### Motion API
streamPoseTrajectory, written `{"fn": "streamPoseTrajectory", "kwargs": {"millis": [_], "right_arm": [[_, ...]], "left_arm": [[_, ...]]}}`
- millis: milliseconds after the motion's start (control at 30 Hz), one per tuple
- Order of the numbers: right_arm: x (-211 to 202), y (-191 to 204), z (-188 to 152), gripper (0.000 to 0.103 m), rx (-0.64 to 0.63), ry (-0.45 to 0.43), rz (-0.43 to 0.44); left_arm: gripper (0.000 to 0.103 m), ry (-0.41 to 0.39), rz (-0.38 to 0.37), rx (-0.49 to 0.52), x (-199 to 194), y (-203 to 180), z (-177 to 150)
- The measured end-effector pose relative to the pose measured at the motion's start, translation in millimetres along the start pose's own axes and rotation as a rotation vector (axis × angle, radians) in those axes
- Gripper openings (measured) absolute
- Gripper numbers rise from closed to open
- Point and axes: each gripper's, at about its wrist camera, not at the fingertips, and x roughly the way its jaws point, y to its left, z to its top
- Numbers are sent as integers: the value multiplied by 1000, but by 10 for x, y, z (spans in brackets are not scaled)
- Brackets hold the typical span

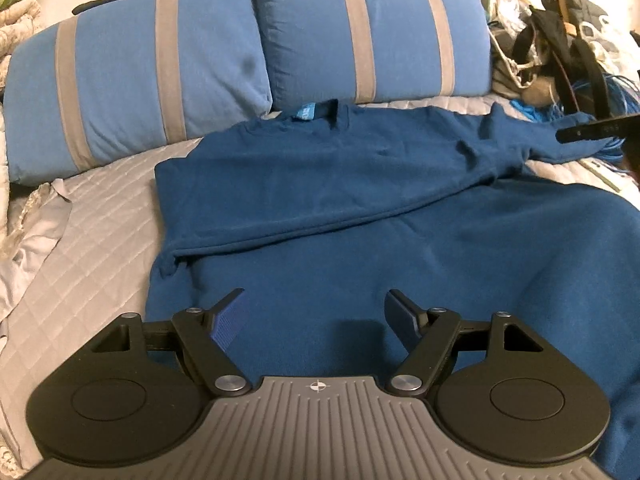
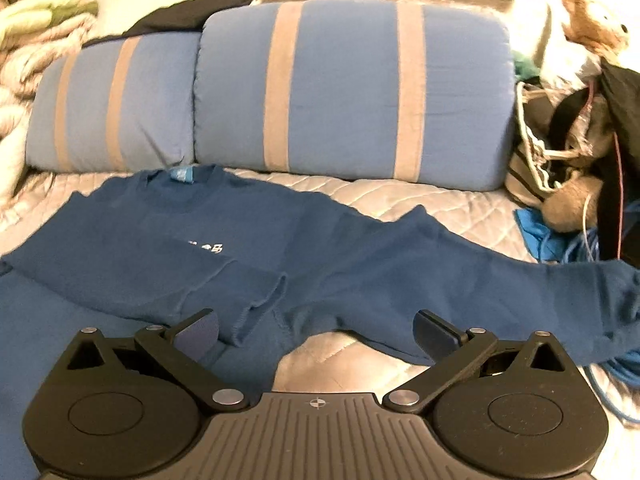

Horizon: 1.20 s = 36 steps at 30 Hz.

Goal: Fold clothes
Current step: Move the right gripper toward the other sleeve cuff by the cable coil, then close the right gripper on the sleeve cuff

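Where pillows (image 1: 248, 60) crowd: sweatshirt (image 1: 340, 184), bags (image 1: 568, 40).

Nothing legible: neck label (image 2: 182, 175) on blue sweatshirt (image 2: 240, 240) blurred; white chest print (image 2: 206, 247) unreadable.

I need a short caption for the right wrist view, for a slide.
Open right gripper above a blue sweater lying on a quilted bed, before two striped pillows.
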Motion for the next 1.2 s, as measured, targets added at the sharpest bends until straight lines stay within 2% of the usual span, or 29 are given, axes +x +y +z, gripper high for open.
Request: {"fn": "streamPoseTrajectory", "kwargs": {"millis": [233,367,500,633,733,800,900,1033,1200], "right_arm": [[-55,-81,-73,101,71,19,40],[-74,-175,-118,94,85,11,12],[-142,-426,-176,86,135,-15,-51],[-224,-791,-246,80,172,-41,-156],[-250,-1125,-329,68,216,-39,-244],[-277,-1388,-385,57,286,-43,-291],[-357,-1782,-449,52,449,-79,-330],[-406,-2211,-513,45,643,-121,-337],[-373,-2513,-603,39,839,-159,-305]], "left_arm": [[74,19,-12,-28,38,44,4],[74,13,-14,-39,23,62,-9],[74,6,-16,-43,17,68,-11],[74,2,-23,-49,17,83,-9],[74,1,-33,-57,16,99,-8],[74,4,-41,-65,22,114,-6],[74,5,-56,-76,30,134,-2],[74,8,-75,-90,39,149,-2],[74,13,-88,-105,54,170,4]]}}
